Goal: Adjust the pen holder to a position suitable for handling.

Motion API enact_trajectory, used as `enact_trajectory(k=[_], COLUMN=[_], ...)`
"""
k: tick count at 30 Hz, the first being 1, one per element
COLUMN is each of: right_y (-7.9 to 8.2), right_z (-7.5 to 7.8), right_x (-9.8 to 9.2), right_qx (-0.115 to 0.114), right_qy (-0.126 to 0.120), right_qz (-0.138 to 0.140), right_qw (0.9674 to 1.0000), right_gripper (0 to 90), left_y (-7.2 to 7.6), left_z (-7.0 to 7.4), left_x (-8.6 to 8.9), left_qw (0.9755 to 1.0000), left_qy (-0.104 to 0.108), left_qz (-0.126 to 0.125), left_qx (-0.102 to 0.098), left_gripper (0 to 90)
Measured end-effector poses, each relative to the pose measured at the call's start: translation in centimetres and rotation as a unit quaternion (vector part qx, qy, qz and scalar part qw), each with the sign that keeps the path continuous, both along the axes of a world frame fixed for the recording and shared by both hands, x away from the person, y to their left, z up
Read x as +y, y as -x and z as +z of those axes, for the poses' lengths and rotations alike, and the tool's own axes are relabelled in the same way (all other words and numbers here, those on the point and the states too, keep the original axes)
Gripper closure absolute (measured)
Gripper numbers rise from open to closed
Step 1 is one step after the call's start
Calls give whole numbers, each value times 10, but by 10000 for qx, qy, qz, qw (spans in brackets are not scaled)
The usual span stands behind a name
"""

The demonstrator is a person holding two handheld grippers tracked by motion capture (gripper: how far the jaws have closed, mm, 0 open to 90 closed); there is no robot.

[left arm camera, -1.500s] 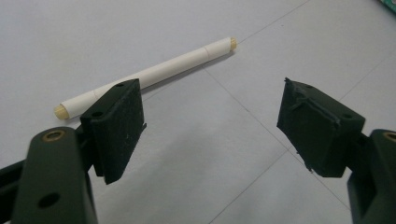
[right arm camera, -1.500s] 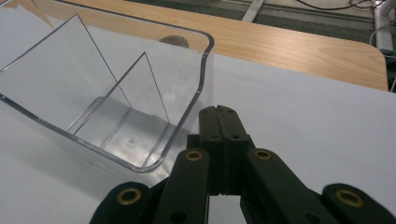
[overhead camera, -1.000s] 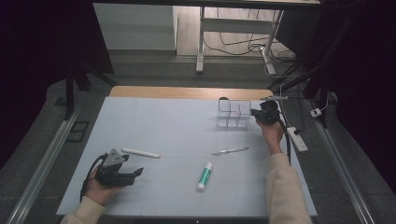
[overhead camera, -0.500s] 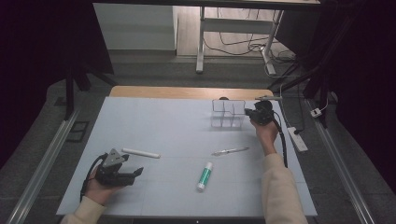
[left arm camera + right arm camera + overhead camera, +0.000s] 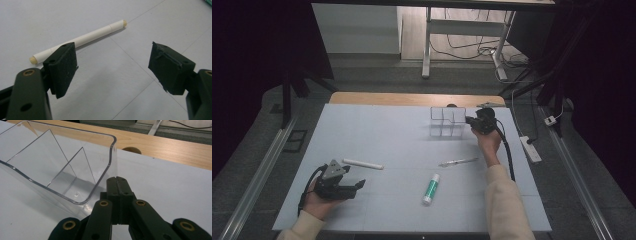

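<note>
A clear plastic organizer [image 5: 447, 122] with dividers stands at the far right of the pale mat. My right gripper [image 5: 470, 121] is shut, and its closed tips [image 5: 117, 180] touch the organizer's near corner wall [image 5: 110, 157]; I cannot tell if the wall is pinched. My left gripper [image 5: 358, 185] rests at the near left, open, with nothing between its jaws [image 5: 113, 67]. Just beyond it lies a white stick [image 5: 363, 164] [image 5: 82, 41]. A green and white tube [image 5: 430, 189] and a thin clear pen-like thing [image 5: 458, 162] lie at the near middle.
The pale mat [image 5: 382, 135] covers the table, with a wooden strip [image 5: 412, 99] along its far edge and a round hole [image 5: 131, 150] in that strip. A white power strip [image 5: 530, 149] lies off the right side. A cable trails from the right gripper.
My right gripper has moved left along the far side, and the clear organizer has shifted left with it. The left gripper has stayed put.
</note>
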State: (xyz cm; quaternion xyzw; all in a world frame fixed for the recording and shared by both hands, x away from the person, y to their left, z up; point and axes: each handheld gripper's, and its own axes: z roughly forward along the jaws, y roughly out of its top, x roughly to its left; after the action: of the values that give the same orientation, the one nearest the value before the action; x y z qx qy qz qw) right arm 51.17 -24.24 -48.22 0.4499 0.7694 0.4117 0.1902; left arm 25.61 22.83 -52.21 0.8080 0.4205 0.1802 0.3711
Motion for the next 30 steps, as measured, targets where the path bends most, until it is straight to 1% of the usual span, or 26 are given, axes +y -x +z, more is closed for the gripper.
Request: enact_trajectory(k=[2, 8, 20, 23, 30], right_y=[0, 1, 0, 1, 1], right_z=[0, 0, 1, 0, -1], right_x=[4, 16, 33, 39, 47], right_qx=[12, 0, 4, 9, 10], right_qy=[58, 66, 95, 73, 63], right_qz=[61, 196, 236, 321, 394], right_qw=[10000, 9998, 9997, 9995, 9992], right_gripper=[890, 890, 890, 890, 890], left_y=[0, 0, 0, 0, 0], left_z=[0, 0, 0, 0, 0], left_x=[0, 1, 1, 1, 2], left_qw=[10000, 10000, 10000, 10000, 10000], left_qy=[-1, 28, 8, -1, -6], left_qz=[-1, 35, 38, 33, 49], left_qx=[4, 0, 10, 15, 20], left_gripper=[224, 226, 225, 225, 227])
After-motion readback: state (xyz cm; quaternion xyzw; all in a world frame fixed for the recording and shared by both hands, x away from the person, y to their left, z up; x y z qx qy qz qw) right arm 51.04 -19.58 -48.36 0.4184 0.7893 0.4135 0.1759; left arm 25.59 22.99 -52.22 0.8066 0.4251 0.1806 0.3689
